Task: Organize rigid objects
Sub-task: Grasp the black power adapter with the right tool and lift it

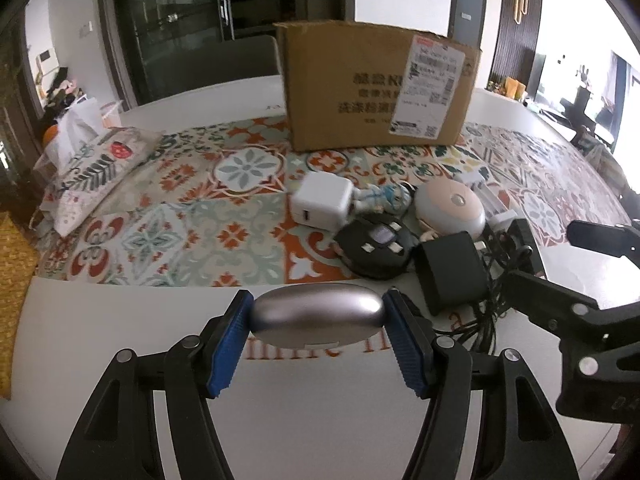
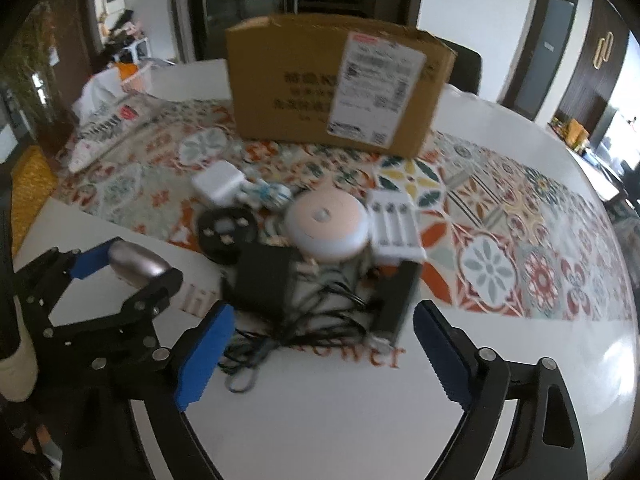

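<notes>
A cardboard box (image 1: 380,88) stands upright at the far side of a white surface (image 1: 120,320) partly covered by a patterned tile-print cloth (image 1: 192,200). Everything else is placed relative to that box.

In front of the box, toward the viewer, lies a small heap of gadgets: a white cube charger (image 1: 322,202), a small blue-and-white figurine (image 1: 384,196), a round pink-topped device (image 1: 450,208), a black disc-shaped item (image 1: 376,246), a black power adapter (image 1: 450,270) with tangled black cables (image 2: 296,332), a white battery charger (image 2: 394,224) and a black bar-shaped item (image 2: 396,300).

The left tongs (image 1: 316,320) are closed on a smooth silver oval object (image 1: 318,314), one blue pad pressing each end. It is held nearer the viewer than the heap, well short of the box (whether it is lifted clear of the surface cannot be told for certain).

The right tongs (image 2: 320,348) are wide open and hold nothing; they hang just on the viewer's side of the heap, with the cables and the black bar between the pads.

The step in hand appears to be carrying the silver object toward the box. The next move likely calls for lifting it over the heap and above the box's open top before releasing, while the right tongs would need to settle on one item, avoiding the loose cables.
</notes>
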